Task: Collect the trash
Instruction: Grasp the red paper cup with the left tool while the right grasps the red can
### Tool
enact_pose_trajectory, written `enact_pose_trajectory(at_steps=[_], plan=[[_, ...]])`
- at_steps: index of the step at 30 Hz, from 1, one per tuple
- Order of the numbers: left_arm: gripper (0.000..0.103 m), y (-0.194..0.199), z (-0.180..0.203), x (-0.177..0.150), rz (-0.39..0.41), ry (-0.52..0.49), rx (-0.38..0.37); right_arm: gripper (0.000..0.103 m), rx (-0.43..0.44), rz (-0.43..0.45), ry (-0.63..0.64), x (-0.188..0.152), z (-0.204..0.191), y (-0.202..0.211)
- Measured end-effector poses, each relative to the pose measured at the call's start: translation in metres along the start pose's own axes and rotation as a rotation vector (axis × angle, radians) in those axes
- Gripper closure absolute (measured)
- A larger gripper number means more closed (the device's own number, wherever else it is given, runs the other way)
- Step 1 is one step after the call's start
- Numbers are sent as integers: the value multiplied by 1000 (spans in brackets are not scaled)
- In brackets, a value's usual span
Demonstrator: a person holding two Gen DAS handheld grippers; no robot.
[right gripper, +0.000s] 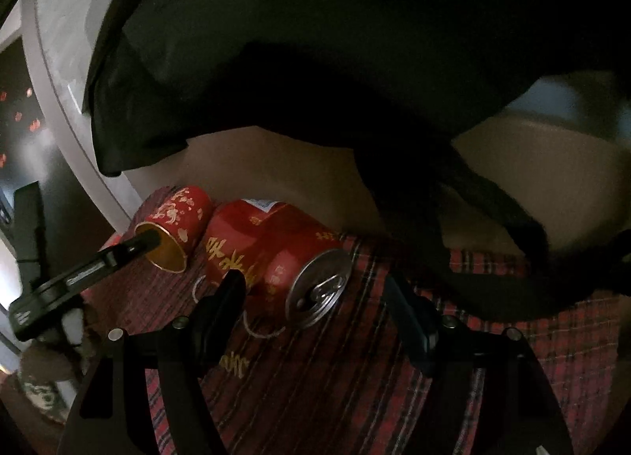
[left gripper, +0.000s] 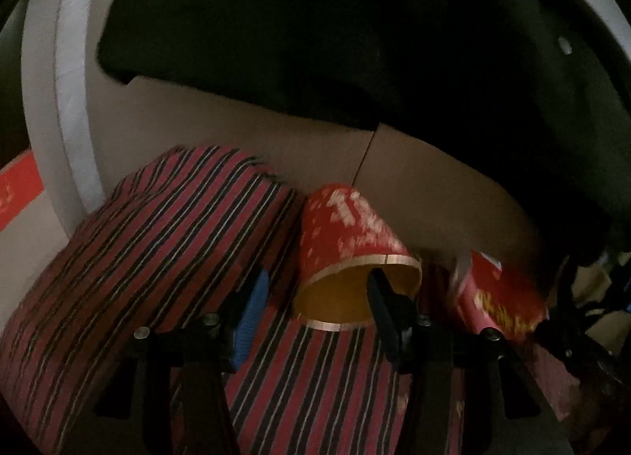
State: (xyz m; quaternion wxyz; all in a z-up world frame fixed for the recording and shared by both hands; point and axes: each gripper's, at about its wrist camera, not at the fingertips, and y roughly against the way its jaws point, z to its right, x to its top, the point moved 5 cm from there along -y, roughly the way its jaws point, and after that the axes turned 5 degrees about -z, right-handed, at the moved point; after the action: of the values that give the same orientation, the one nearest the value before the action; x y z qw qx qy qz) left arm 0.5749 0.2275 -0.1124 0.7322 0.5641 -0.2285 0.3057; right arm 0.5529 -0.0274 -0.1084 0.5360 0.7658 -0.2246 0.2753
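1. Far left of the left wrist view: a white curved frame [left gripper: 59, 80], with a red-printed strip [left gripper: 19, 182] low beside it.
2. Next to the right: red striped cloth [left gripper: 138, 257], rumpled into a fold and spreading under the fingers.
3. Behind and above: a tan cardboard surface [left gripper: 236, 131], overhung by black material [left gripper: 315, 40] that fills the top of the view.
4. Centre: a red paper cup [left gripper: 347, 226] on its side on the striped cloth, mouth towards the camera.
5. Left gripper [left gripper: 317, 277] at the cup with jaws apart. One finger reaches into the cup mouth, and the blue-padded finger [left gripper: 252, 297] stands outside the cup's left wall with a gap showing. No squeeze on the cup.
6. Right of the cup: a red can [left gripper: 497, 297], blurred, just beside it on the cloth.
7. In the right wrist view, left side: the same cup lying next to the can, one left finger in its mouth.
8. Centre of that view: the can on its side, pull-tab end towards the camera.
9. Right gripper [right gripper: 311, 279] astride the can with jaws apart, the left finger [right gripper: 228, 289] against the can's side and the right finger clear of its rim. No clamp.
10. Far right: red plaid cloth [right gripper: 552, 317] under the black material.
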Motion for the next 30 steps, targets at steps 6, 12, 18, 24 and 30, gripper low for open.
enact_pose_trajectory(at_steps=[6, 12, 18, 24, 30], plan=[[94, -12, 3, 6, -17, -13, 45, 32, 52, -46, -51, 12, -6, -26], [100, 22, -7, -13, 13, -45, 54, 36, 61, -106, 4, 11, -21, -32], [100, 87, -12, -57, 21, -74, 22, 45, 129, -161, 116, -30, -43, 5], [100, 164, -10, -109, 27, -48, -43, 46, 223, -215, 153, -92, -49, 70], [100, 226, 12, -156, 67, -87, -58, 46, 221, -178, 233, -141, -50, 143]])
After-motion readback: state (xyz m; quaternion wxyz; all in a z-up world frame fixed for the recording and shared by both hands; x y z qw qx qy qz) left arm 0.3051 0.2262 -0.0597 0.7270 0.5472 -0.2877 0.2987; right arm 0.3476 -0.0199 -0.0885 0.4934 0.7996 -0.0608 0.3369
